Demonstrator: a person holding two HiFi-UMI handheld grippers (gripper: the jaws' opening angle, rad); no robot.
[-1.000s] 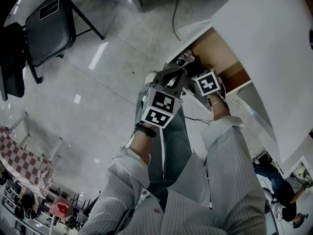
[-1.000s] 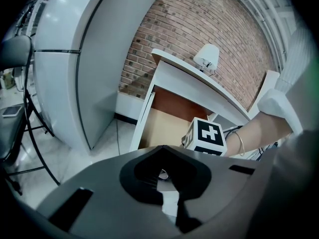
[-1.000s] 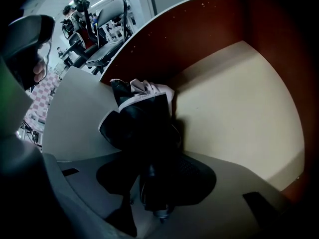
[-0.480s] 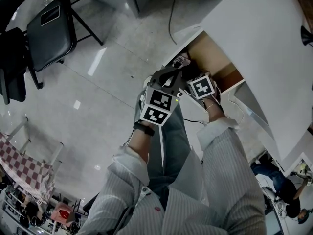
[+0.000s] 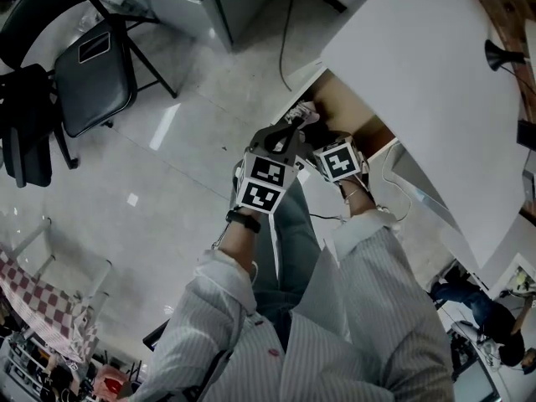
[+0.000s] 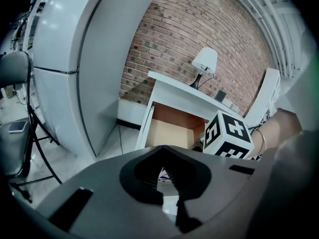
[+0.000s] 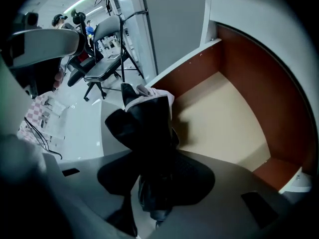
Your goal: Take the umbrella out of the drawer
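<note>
**Umbrella**: folded, dark, and pinched along its length between the jaws of the right gripper, which points steeply down. The jaws press on the dark fabric from both sides. The umbrella's far end, with a pale band, lies over the white rim of the open drawer, on the side toward the floor. Whether it touches that rim cannot be told.

**Drawer:** pale beige bottom with the umbrella's shadow on it, and red-brown walls on either side of the right gripper's path.

**Left gripper**: in the head view, just beside the right gripper at the drawer's mouth. Its jaws stand a narrow slit apart with nothing between them, and only pale floor shows through the gap.

**Overhead:** the white tabletop overhangs the drawer and hides its back part in the head view. A lamp stands on the tabletop in front of a brick wall.

**Surroundings**
- A tall white cabinet stands near the desk.
- A black folding chair stands well apart from the drawer on the glossy floor.
- A cable runs across the floor near the desk.

**Person:** striped sleeves and jeans fill the lower head view beneath both grippers
</note>
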